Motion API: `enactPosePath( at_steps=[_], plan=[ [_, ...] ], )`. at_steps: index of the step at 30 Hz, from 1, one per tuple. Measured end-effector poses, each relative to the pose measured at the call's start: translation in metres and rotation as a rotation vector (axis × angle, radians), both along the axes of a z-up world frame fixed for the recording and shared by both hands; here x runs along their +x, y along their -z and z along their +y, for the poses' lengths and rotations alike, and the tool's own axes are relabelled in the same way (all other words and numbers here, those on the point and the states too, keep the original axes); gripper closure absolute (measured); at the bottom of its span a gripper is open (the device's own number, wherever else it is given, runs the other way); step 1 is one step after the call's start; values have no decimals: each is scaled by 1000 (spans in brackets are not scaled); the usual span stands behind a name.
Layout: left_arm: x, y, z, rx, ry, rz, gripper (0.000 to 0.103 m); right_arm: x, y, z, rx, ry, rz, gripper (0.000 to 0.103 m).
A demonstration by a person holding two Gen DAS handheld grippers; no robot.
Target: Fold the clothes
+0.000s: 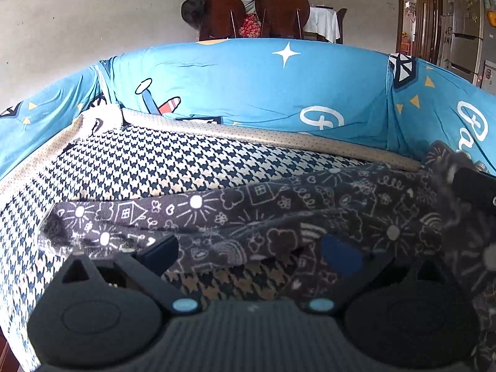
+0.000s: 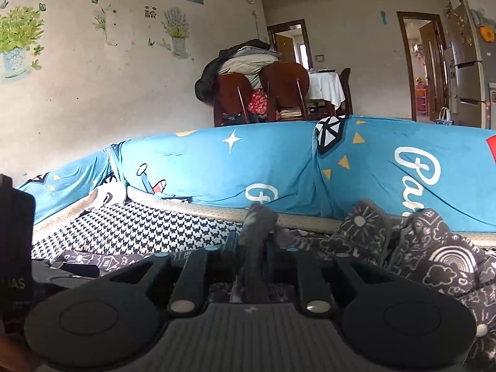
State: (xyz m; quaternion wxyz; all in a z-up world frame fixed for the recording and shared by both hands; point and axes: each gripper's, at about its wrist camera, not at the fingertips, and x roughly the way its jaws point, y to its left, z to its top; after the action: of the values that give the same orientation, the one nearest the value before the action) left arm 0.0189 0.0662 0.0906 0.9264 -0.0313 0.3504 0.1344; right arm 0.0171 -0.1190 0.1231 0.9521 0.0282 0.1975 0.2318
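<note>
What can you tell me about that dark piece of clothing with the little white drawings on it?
The dark garment is soft charcoal fabric printed with white doodles: suns, houses, clouds, rainbows, hearts. It lies crumpled across the houndstooth cushion, in front of the blue sofa cover. The right claw is shut on a bunched fold, lifting it up. The left claw is open, one finger on each side of the garment's near edge. On the right it heaps into loose folds.

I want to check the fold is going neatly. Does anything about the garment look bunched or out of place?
Yes. The dark doodle-print garment is bunched in a heap at the sofa's right side rather than lying flat. A strip of it stands pinched upright in the right gripper, and the left gripper is open over a rumpled edge.
</note>
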Motion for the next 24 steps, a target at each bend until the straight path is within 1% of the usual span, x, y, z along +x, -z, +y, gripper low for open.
enactPosePath(
  at_steps=[1,2,5,9,13,17,24],
  plan=[
    [1,2,0,-5,-1,8,0,-1,0,-2,-3,4,2,67],
    [2,4,-1,-11,-3,16,0,-2,1,-4,-10,11,7,65],
    [2,8,-3,-16,6,17,0,-3,3,-12,-35,30,32,65],
    [2,12,-8,-8,22,20,0,-5,11,-28,-90,93,93,65],
    [4,18,-15,-25,59,32,0,-11,20,-45,-148,140,153,65],
    [5,24,-21,-20,86,46,0,-22,29,-59,-208,154,189,65],
    [7,30,-30,-7,102,54,0,-50,35,-86,-264,148,232,65]
  ],
)
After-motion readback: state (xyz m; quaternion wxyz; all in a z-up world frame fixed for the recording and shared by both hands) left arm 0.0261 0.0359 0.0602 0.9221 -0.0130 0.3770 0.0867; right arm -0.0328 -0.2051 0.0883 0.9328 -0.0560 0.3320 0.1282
